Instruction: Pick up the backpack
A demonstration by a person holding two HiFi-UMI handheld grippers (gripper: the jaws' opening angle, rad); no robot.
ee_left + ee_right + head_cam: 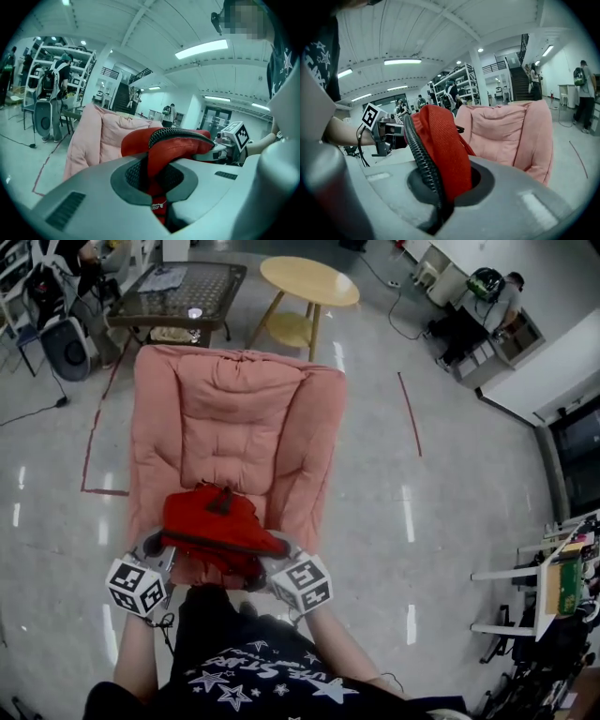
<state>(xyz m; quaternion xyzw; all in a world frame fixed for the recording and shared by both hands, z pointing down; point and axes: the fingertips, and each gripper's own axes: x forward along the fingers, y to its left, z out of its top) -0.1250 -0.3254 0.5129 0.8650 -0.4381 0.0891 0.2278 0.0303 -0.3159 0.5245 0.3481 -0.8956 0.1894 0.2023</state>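
A red backpack (217, 526) hangs between my two grippers, lifted above the seat of a pink padded chair (239, 423). My left gripper (161, 549) is shut on the backpack's left shoulder strap (173, 143), red with a black mesh edge. On the other side my right gripper (281, 554) is shut on the right strap (440, 150). In the left gripper view the right gripper's marker cube (238, 133) shows beyond the bag. The right gripper view shows the left gripper's cube (370, 117) behind the backpack (436, 126).
Behind the chair stand a round wooden table (309, 282) and a dark low table (183, 292). A fan (66, 348) sits at the far left. A person (502, 301) sits at the far right by shelving. Red tape lines (410, 413) mark the glossy floor.
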